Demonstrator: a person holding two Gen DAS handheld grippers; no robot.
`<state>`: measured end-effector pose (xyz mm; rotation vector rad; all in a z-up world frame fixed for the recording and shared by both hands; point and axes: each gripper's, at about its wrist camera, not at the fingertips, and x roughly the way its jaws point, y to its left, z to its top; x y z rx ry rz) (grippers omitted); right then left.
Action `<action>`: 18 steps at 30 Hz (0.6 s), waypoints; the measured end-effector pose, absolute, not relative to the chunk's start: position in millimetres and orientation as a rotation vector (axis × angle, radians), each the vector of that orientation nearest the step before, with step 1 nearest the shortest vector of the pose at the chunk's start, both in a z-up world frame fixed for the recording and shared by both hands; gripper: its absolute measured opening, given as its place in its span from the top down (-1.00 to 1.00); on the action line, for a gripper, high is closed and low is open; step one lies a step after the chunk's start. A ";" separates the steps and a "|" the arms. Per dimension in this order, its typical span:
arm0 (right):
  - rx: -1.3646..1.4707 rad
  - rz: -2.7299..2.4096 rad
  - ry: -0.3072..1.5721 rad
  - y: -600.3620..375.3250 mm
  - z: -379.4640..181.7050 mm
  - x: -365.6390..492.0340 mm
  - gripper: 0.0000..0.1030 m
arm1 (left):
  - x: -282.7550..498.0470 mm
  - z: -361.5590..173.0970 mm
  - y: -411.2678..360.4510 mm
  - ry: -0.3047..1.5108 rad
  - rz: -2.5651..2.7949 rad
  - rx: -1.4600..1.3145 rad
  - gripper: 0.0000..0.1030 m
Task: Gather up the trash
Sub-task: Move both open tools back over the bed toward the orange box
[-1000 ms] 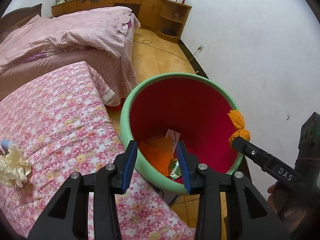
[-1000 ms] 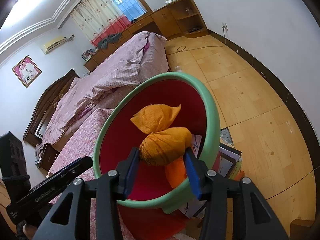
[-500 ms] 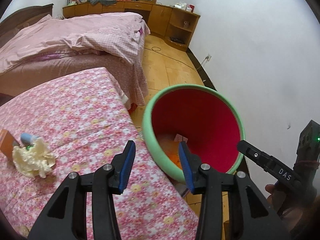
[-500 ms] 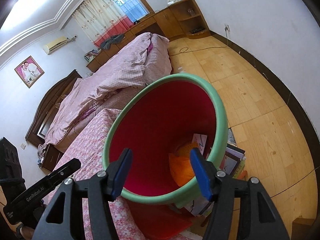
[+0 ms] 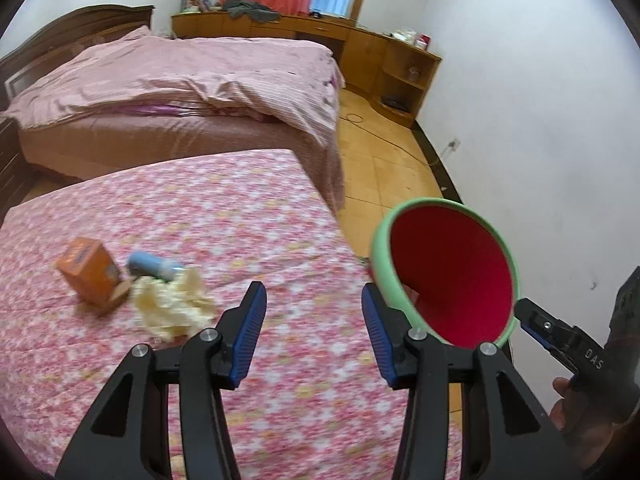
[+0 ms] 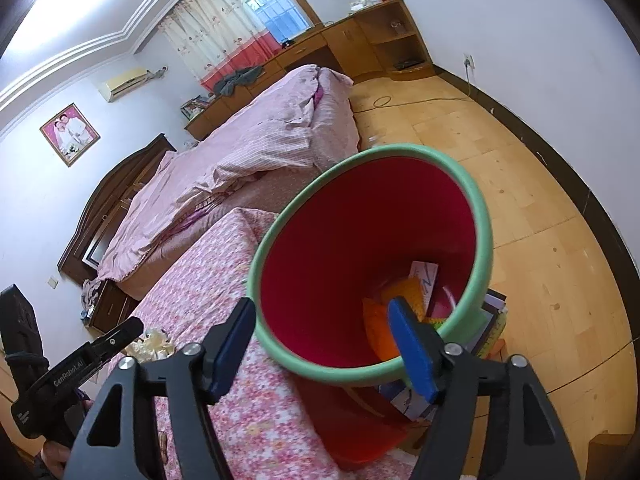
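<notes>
left wrist view showed remaining trash on the flowered cloth of the bench [image 5: 240, 208]: crumpled cream paper wad [image 5: 170, 306], touching a pale blue tube [image 5: 150, 266] behind it and an orange carton [image 5: 92, 272] on its left. sat ahead and left of the left hand-held gripper [image 5: 314, 330], jaws spread wide, holding nothing. stood off the bench's right edge: red bin with green rim [image 5: 450, 276]. right wrist view looked down into the bin [image 6: 372, 264], with orange trash [image 6: 402, 304] and a white card [image 6: 424, 278] at the bottom. hung over the near rim: right hand-held gripper [image 6: 324, 340], jaws wide apart and empty. lay beyond: pink-quilted bed [image 5: 192, 80], wooden floor [image 6: 540, 208].
</notes>
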<state>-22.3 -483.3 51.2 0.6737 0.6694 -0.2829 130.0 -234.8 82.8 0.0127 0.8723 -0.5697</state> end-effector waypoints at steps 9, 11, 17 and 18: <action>0.651 -0.277 0.679 -459.5 57.1 -11.6 -0.62 | 150.2 84.8 -182.5 0.848 -0.470 0.015 -0.08; 0.649 -0.277 0.680 -454.7 57.7 -8.7 -0.63 | 156.4 84.5 -169.9 0.846 -0.451 0.011 -0.08; 0.631 -0.287 0.697 -440.7 55.7 -0.6 -0.70 | 179.1 79.9 -134.5 0.851 -0.387 -0.005 -0.08; 0.628 -0.288 0.699 -437.8 55.5 1.2 -0.71 | 184.8 77.6 -129.2 0.854 -0.376 -0.004 -0.09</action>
